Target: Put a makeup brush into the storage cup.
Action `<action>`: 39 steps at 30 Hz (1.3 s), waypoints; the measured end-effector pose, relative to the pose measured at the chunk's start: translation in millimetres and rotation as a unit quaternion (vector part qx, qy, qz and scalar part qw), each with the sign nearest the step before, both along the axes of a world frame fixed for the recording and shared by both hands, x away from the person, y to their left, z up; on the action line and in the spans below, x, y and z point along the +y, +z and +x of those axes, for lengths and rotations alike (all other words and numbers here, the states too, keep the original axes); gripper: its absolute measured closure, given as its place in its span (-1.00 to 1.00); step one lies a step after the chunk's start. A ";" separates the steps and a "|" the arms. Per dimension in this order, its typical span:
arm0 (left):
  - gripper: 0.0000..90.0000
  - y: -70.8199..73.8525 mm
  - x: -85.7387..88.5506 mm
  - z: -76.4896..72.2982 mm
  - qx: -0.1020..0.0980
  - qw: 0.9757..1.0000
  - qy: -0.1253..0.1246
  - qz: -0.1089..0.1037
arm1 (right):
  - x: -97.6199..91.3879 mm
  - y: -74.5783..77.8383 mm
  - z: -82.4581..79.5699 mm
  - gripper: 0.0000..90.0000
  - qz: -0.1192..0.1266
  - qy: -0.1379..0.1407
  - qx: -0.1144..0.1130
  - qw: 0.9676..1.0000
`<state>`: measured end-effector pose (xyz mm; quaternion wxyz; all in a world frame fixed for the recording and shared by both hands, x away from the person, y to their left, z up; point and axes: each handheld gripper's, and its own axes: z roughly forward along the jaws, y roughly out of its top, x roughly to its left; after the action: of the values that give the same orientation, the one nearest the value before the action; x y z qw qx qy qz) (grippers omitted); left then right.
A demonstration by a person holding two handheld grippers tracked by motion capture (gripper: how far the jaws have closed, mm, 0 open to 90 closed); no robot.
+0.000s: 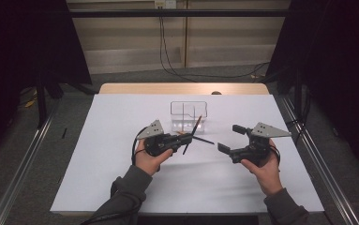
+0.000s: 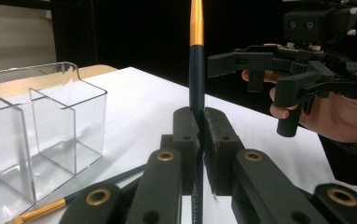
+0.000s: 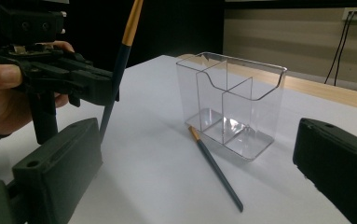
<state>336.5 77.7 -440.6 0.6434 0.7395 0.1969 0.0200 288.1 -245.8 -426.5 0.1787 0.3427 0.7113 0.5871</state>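
Note:
My left gripper [image 1: 184, 138] is shut on a dark blue brush [image 1: 193, 131] with a gold band, which stands nearly upright between the jaws [image 2: 196, 70]. A second similar brush [image 1: 200, 138] lies flat on the white table, just in front of a clear divided container [image 1: 189, 115]. In the right gripper view this loose brush [image 3: 216, 170] lies by the container's [image 3: 232, 102] near corner. My right gripper [image 1: 228, 137] hovers to the right of the brushes, jaws wide apart with nothing between them [image 3: 199, 137]. The left gripper [image 3: 92, 88] and its held brush [image 3: 120, 65] appear there at the left.
The white table [image 1: 121, 178] has free room to the left, the right and the front. Its wooden far edge [image 1: 182, 88] lies behind the container. Dark curtains and metal rails flank both sides.

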 end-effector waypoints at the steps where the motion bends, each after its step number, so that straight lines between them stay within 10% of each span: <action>1: 0.87 0.0 -1.1 -0.6 -0.001 1.000 0.000 0.000 | 1.2 0.3 0.7 -0.99 0.001 0.002 -0.001 1.000; 39: 0.87 -3.7 -11.3 -4.3 0.004 1.000 -0.023 0.004 | 35.3 8.6 15.2 -0.29 0.040 0.046 0.014 0.998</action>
<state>332.2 66.3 -444.3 0.6400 0.7463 0.1826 0.0030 303.3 -210.5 -417.9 0.1275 0.3244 0.7047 0.6180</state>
